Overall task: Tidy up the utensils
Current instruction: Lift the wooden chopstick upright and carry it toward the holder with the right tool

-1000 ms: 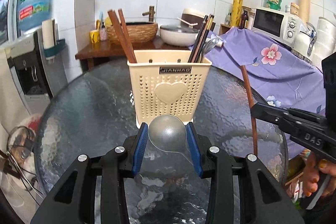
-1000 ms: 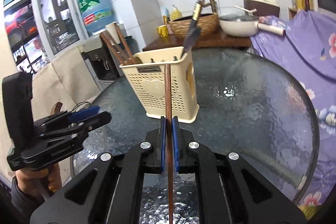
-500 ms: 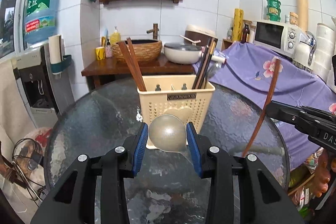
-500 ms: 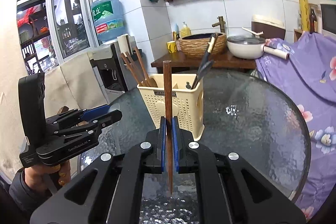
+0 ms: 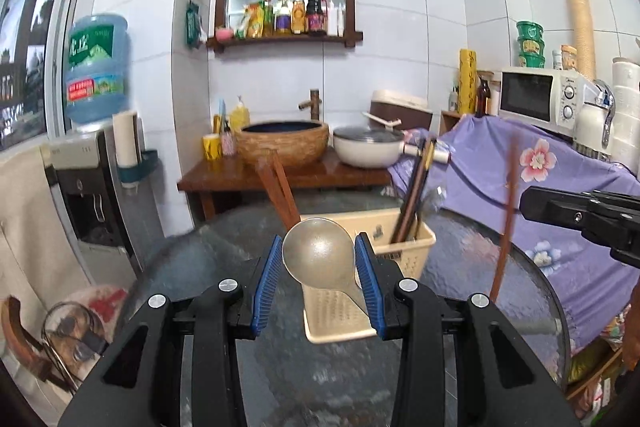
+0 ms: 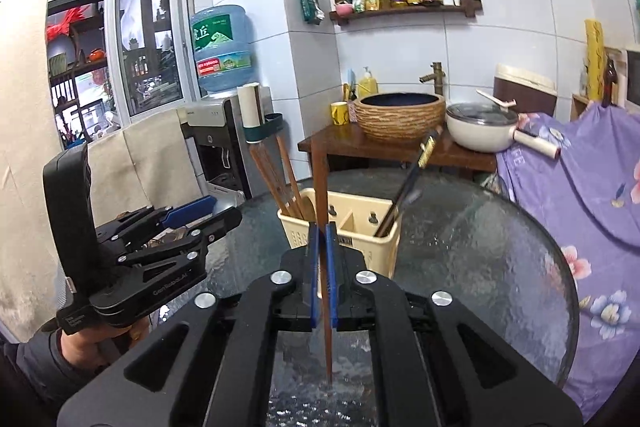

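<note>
Little here can be read

The left gripper (image 6: 224, 223) carries small pale lettering along its black body that looks like "GenRobot.AI". The blue water bottle (image 6: 222, 47) has a green label with large Chinese characters, the second looking like "丘"; its red strip is too small to read.

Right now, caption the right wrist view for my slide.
Right gripper jaws clamp a brown wooden chopstick upright before the cream plastic utensil caddy.

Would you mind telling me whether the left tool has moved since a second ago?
Yes. The left tool with its spoon has risen above the caddy.
</note>
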A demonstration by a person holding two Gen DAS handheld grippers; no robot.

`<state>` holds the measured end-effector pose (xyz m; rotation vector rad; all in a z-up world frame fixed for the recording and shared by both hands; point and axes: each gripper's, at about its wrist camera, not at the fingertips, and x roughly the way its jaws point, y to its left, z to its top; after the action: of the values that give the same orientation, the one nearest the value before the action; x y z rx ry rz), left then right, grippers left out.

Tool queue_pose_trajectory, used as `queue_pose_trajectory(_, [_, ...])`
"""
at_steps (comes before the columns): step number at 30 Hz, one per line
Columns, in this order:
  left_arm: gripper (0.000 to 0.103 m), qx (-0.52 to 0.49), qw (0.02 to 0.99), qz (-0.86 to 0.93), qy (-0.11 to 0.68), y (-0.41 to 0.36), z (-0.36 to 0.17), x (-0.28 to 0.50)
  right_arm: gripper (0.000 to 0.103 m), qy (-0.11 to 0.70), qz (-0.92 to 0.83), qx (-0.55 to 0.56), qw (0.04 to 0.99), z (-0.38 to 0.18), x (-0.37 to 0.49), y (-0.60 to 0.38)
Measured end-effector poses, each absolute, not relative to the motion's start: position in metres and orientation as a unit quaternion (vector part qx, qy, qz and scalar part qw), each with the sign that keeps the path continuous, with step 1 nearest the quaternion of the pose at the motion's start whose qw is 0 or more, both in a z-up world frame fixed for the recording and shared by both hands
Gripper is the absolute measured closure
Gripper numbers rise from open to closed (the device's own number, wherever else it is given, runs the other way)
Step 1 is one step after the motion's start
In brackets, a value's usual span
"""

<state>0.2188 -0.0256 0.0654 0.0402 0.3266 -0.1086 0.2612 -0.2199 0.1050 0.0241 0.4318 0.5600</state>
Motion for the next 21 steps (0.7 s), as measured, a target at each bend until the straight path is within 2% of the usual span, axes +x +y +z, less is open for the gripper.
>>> queue_pose_trajectory(5, [0.066, 0.017, 0.987, -0.047, 0.152, -0.023, 0.086, 0.240, 0.099, 0.222, 0.276, 0.002, 0.935, 0.115, 0.281, -0.213])
queue_pose_trajectory(9, [0.066, 0.003, 0.986, -0.040, 0.161, -0.017, 0.078, 0.247, 0.099, 0.257, 0.265, 0.000, 0.929, 0.076, 0.296, -0.211])
queue_pose_trajectory(10, [0.066, 0.000, 0.986, -0.038, 0.164, -0.015, 0.074, 0.247, 0.094, 0.274, 0.266, -0.004, 0.924, 0.065, 0.300, -0.208])
queue_pose_trajectory(13, [0.066, -0.006, 0.985, -0.027, 0.173, -0.001, 0.065, 0.244, 0.053, 0.328, 0.266, -0.015, 0.906, 0.024, 0.308, -0.200])
queue_pose_trajectory(21, [0.066, -0.014, 0.985, 0.020, 0.173, 0.039, 0.058, 0.228, 0.060, 0.402, 0.326, -0.071, 0.853, -0.046, 0.311, -0.135])
